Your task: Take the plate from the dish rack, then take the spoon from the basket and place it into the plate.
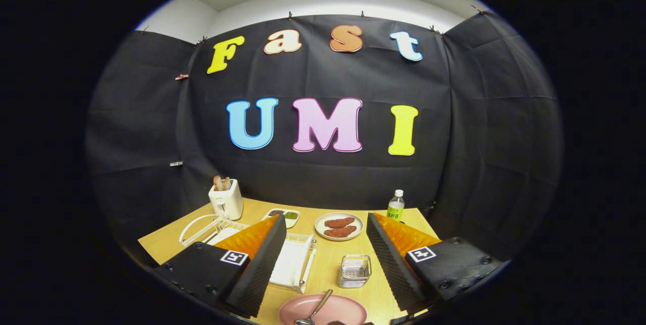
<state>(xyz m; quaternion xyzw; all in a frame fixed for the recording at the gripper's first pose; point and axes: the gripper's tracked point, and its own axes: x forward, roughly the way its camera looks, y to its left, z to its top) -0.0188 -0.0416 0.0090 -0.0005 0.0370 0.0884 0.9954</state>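
Here, in the gripper view, my gripper [325,244] is spread wide with nothing held. At bottom centre of the frame, the pink plate [343,310] lies on the wooden table [333,264] with the spoon [315,311] resting in it. Above it, between my fingers, sits the wire basket [355,270]. The white dish rack [292,264] stands left of centre, partly behind my left finger.

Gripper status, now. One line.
Gripper: open, fingers spread wide and holding nothing; the small wire basket sits between them, and the pink plate with the spoon in it lies below.
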